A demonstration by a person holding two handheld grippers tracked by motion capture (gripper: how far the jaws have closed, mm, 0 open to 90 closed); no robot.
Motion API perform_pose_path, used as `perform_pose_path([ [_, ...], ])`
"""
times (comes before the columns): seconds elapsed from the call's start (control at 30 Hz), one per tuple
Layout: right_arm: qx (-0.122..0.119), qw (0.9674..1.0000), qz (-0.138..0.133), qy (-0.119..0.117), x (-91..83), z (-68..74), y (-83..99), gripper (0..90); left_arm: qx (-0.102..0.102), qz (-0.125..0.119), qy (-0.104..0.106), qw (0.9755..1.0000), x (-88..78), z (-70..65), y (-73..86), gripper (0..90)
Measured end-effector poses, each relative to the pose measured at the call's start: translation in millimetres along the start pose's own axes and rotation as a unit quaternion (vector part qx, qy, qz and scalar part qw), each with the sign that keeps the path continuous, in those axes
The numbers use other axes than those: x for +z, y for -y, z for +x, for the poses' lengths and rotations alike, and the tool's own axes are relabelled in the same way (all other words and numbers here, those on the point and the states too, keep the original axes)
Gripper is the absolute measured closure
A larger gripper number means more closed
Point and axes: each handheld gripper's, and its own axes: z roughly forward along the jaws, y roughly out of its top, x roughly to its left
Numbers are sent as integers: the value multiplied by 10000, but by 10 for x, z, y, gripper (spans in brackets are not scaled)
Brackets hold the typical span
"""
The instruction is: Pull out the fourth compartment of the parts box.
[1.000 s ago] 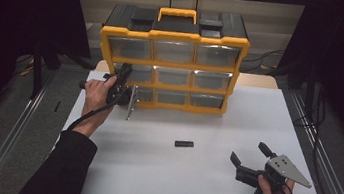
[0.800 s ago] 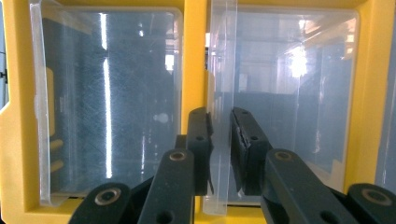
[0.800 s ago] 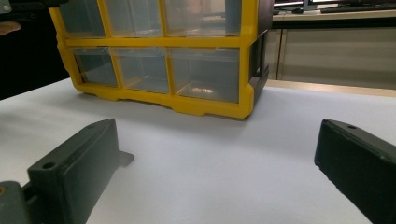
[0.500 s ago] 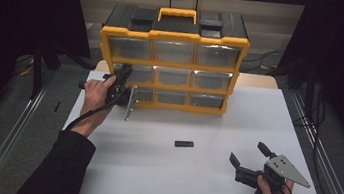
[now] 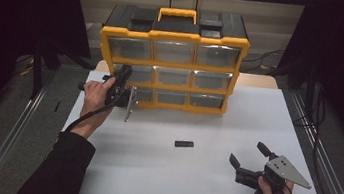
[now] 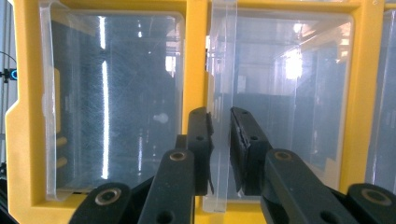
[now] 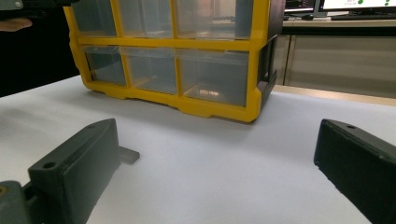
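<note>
**A:** Where is the left gripper (image 5: pixel 129 84) relative to the drawer?

**B:** It sits at the left end of the yellow organizer (image 5: pixel 172 59), level with the lower rows. In the left gripper view its jaws stand narrow, clamped on the clear handle lip (image 6: pixel 219 112) of a transparent drawer (image 6: pixel 280 98). The lip runs straight between the two pads, one pad on each face. So it is gripping that tab.

**A:** Which drawer exactly?

**B:** Can't tell the exact row from the high view, because the hand (image 5: pixel 97 97) covers that corner. It is the leftmost column, middle or bottom row. The neighbouring drawer (image 6: pixel 112 98) shows on the other side of the yellow divider.

**A:** And the right gripper (image 5: pixel 252 163)?

**B:** Jaws wide apart, nothing between them. It is held near the front right of the white table (image 5: pixel 149 175), well apart from the organizer, with its tips toward it. The right gripper view shows bare tabletop between the jaws and the organizer's bottom row (image 7: pixel 187 70) beyond.

**A:** Anything else on the table?

**B:** A small black flat piece (image 5: pixel 184 143) lies mid-table, between the two grippers, touching neither.
</note>
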Motion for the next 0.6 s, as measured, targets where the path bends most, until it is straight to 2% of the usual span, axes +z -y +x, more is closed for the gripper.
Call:
perform_pose_path([
  [0.6,-25,10000,-24,-13,3,7,1,0,42,-52,33,10000,-64,33,3,798],
])
